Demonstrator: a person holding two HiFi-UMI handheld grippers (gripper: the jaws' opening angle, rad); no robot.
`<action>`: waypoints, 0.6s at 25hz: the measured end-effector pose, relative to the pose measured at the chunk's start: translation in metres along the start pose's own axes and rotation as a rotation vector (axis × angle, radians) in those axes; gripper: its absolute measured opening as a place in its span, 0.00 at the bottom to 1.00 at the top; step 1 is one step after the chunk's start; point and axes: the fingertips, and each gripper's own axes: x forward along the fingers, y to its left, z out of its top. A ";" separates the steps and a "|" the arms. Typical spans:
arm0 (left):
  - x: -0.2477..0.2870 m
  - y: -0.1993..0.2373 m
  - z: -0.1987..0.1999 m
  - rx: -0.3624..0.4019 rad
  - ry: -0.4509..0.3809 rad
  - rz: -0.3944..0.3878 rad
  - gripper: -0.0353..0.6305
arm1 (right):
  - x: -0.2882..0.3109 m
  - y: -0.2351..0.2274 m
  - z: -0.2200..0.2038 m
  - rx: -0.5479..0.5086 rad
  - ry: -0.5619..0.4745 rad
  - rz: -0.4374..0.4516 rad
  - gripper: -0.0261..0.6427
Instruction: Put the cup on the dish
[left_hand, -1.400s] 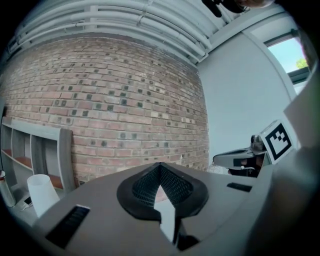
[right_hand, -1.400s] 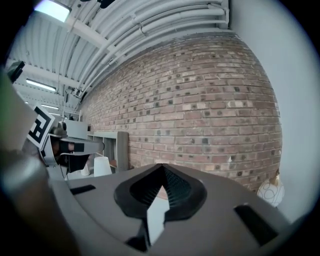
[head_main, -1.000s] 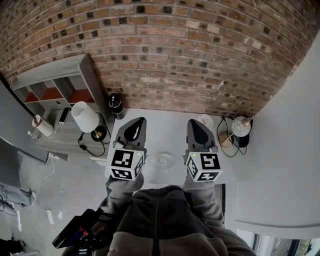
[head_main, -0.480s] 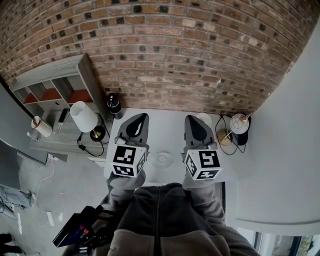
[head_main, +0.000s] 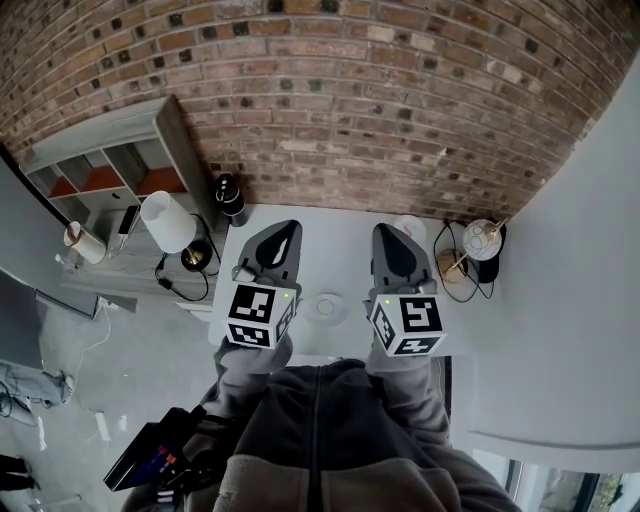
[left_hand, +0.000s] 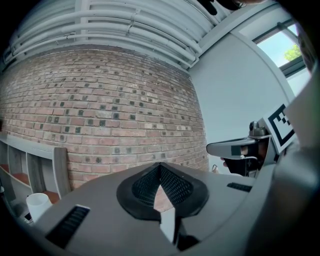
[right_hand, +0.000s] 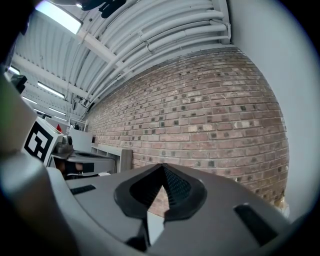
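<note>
L gripper & R gripper: fingers pressed together, nothing held. Both level above bench, aimed at brick wall; prob. ready pose. Cup at bench rear, just past R gripper. Dish btwn grippers, empty.

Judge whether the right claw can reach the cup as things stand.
Probably yes: the cup stands just beyond the right claw, nothing between them, though its shut jaws must open first.

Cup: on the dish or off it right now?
Off. The cup stands at the far edge of the table, just beyond the right gripper; the dish, nearer the person, lies bare.
</note>
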 end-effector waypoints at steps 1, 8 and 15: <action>0.000 0.000 -0.001 0.001 0.003 0.000 0.06 | 0.000 0.000 0.000 0.001 0.000 0.002 0.04; -0.002 -0.006 -0.005 0.006 0.024 -0.012 0.06 | -0.001 0.005 -0.003 0.016 0.002 0.021 0.04; -0.002 -0.006 -0.013 0.013 0.036 -0.025 0.06 | -0.001 0.008 -0.008 0.010 0.007 0.017 0.04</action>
